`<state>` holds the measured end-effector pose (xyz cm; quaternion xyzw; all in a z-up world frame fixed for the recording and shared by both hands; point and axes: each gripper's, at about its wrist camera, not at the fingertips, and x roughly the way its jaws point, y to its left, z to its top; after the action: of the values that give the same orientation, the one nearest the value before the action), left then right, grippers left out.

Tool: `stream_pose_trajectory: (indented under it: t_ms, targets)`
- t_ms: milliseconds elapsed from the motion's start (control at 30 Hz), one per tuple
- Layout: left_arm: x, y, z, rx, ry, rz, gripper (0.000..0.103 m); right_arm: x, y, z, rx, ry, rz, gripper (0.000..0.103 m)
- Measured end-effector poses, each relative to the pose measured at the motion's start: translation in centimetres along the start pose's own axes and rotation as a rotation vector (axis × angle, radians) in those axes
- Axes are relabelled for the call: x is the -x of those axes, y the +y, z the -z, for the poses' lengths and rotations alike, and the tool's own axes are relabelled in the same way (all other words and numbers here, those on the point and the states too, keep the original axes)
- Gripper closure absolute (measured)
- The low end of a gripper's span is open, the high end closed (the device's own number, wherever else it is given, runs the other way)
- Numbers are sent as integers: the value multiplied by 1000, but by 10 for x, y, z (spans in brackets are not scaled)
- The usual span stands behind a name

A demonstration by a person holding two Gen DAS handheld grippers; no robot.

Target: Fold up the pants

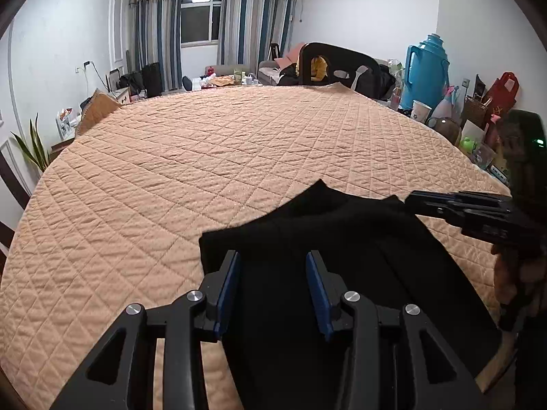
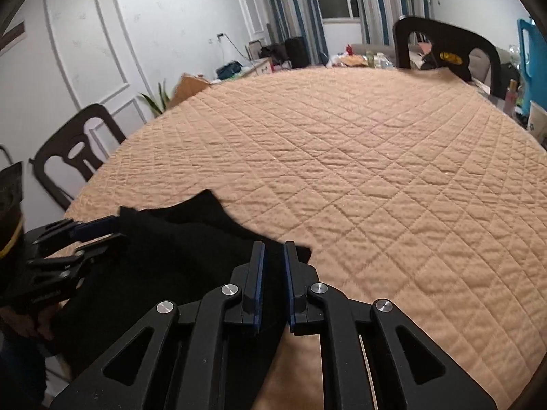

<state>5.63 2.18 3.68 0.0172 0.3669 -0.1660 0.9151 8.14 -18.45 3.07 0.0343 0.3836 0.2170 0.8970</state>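
My left tool hangs over the black pants, its blue pads standing moderately apart; dark cloth fills the gap between them, yet I cannot tell whether the pads press on it or merely hover above. My right tool has its pads drawn narrow, only a slim gap left; black fabric shows in that gap at the pants' right corner, though whether the pads actually pinch it I cannot say.

The pants lie bunched at the near edge of the tabletop, which wears a peach quilted cover stitched in diamonds; one pointed flap of the cloth juts toward the middle of the cover, and the rest spreads toward me and under both tools; from the left wrist view my right tool comes in from the right at the pants' far right edge; from the right wrist view my left tool enters from the left at the pants' opposite edge.

Beyond the tabletop a dark chair stands at the far side; another chair stands at the left; a blue thermos jug stands among clutter at the right; striped curtains frame a window.
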Motion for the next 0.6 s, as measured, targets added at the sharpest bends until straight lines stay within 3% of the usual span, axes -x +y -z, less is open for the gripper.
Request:
stream_pose_trajectory:
  t_ms: [267, 600]
  targets:
    - [25, -8, 22, 21, -15, -28, 59, 40, 36, 42, 68, -59, -67, 88]
    - [37, -6, 48, 56, -27, -52, 59, 41, 65, 82, 212, -50, 14, 87]
